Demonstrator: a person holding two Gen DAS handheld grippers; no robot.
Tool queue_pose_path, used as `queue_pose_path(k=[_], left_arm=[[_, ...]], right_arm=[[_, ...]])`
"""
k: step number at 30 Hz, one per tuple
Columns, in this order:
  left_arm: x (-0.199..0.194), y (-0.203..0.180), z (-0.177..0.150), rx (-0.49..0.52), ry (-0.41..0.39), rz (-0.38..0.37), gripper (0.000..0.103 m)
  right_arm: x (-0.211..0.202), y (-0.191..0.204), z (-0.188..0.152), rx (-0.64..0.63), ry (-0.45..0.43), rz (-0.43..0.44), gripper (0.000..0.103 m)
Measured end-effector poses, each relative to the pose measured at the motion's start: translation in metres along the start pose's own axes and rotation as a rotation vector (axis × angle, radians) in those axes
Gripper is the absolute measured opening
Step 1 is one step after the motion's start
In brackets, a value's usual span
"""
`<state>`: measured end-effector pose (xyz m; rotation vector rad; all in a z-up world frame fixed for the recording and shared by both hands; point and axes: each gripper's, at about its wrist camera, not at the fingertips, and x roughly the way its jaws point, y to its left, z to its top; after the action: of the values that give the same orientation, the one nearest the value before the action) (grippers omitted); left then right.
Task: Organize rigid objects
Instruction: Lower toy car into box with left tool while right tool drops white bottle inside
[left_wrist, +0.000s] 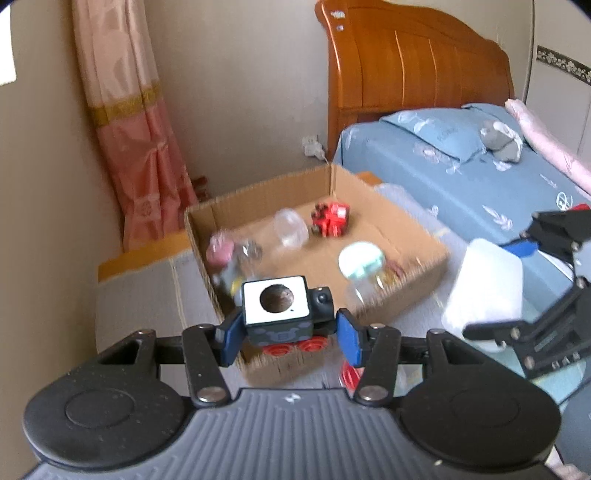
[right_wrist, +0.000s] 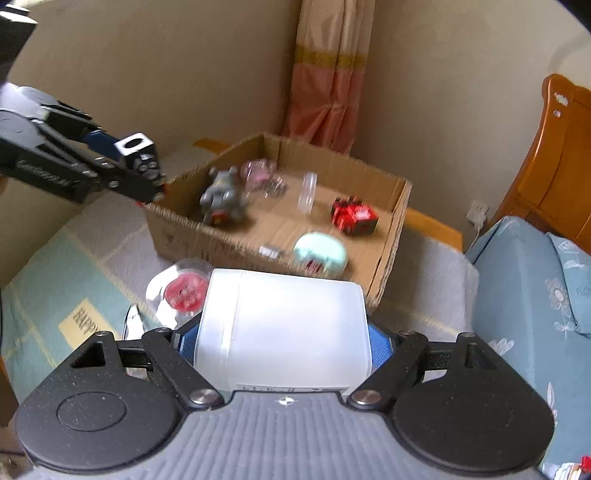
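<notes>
box (right_wrist: 391, 236): 1 | red toys (right_wrist: 354, 216): 1 | left gripper (left_wrist: 288, 332): 1 train (left_wrist: 280, 314)

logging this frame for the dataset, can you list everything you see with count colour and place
toy vehicle: 1, dark with white top and red wheels, in left gripper
plastic jar: 1, translucent white, in right gripper
cardboard box: 1, brown, on the cloth-covered surface beside the bed
red toy: 1, red and black, in box
grey figure: 1, grey, in box
mint capsule: 1, pale green, in box
clear capsule: 1, transparent, in box
pink capsule: 1, pinkish, in box
red-filled capsule: 1, clear, outside box
bed: 1, blue sheet
curtain: 1, pink
left gripper: 1, black, blue pads
right gripper: 1, black, blue pads
</notes>
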<state>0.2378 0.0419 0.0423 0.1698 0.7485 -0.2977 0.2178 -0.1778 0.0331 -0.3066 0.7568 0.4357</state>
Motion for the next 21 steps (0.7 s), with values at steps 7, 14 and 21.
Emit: queue_pose_path(k=[7, 14, 21], left_arm=[[0.028, 0.008, 0.015, -0.03, 0.005, 0.012, 0.057], [0.025, 0.006, -0.003, -0.045, -0.003, 0.0, 0.095], [0.009, 0.008, -0.027, -0.099, -0.001, 0.039, 0.098]], right_arm=[[0.004, -0.004, 0.012, 0.005, -0.018, -0.006, 0.087], [0.006, -0.004, 0.021, 0.0, -0.027, -0.011, 0.087], [0.013, -0.004, 0.032, -0.002, -0.03, -0.002, 0.087]])
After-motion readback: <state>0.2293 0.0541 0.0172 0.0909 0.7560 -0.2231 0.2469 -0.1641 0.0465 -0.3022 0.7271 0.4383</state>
